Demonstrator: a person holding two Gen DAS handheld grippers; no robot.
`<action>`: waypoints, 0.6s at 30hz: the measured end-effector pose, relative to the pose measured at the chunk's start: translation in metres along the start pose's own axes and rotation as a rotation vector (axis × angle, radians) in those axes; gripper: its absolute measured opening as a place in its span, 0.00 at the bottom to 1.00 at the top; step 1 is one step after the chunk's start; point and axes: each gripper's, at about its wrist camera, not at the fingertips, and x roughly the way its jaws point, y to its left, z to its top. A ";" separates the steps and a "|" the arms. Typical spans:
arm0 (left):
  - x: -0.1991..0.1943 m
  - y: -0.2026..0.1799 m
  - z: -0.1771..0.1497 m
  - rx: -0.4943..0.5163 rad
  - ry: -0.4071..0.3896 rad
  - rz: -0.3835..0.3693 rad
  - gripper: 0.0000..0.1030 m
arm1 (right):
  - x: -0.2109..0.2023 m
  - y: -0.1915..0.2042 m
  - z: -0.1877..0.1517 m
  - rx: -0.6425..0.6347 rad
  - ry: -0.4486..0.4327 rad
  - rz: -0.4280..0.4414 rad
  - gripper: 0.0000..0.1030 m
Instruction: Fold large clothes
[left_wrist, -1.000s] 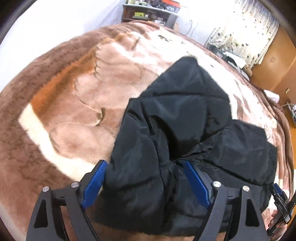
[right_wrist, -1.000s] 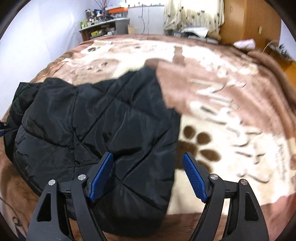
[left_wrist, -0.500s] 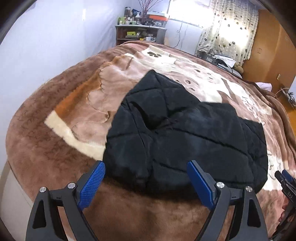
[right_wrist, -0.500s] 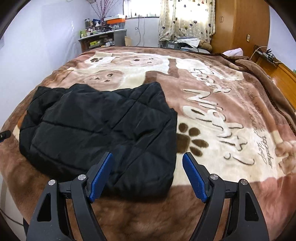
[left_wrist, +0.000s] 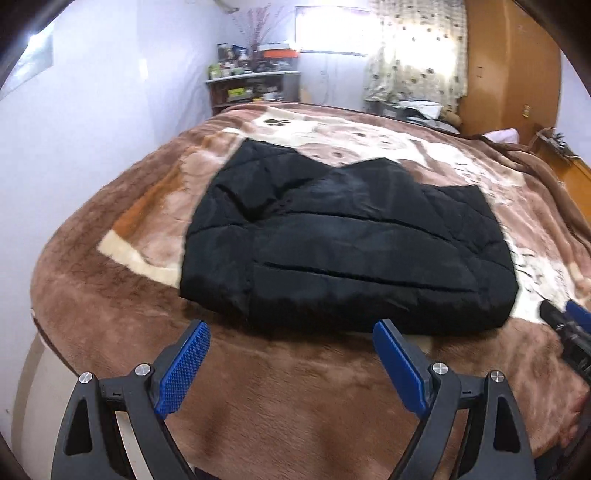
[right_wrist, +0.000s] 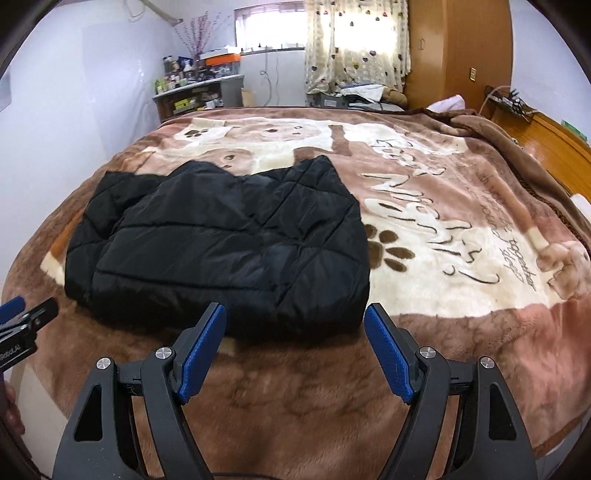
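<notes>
A black quilted jacket (left_wrist: 347, 251) is seen folded into a thick bundle on the brown patterned blanket (left_wrist: 295, 387), its long axis laid left to right across mid-frame, a peaked corner pointed towards the top. In the right wrist view the jacket (right_wrist: 221, 243) is placed left of centre, beside paw prints and lettering. The left gripper (left_wrist: 291, 365) is held spread, nothing pinched, at bottom centre; the right gripper (right_wrist: 295, 350) is likewise held apart and bare. A cluttered shelf (right_wrist: 195, 92), spotted curtains (right_wrist: 354, 44) and a wooden wardrobe (right_wrist: 461, 51) are seen along the top.
</notes>
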 end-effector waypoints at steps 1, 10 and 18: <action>-0.003 -0.003 -0.002 -0.006 -0.002 -0.014 0.88 | -0.003 0.002 -0.003 -0.005 -0.004 -0.006 0.75; -0.017 -0.024 -0.012 0.040 -0.036 0.007 0.88 | -0.018 0.013 -0.023 -0.013 -0.034 -0.016 0.75; -0.022 -0.023 -0.021 0.009 -0.035 -0.019 0.88 | -0.021 0.015 -0.029 0.000 -0.030 0.008 0.75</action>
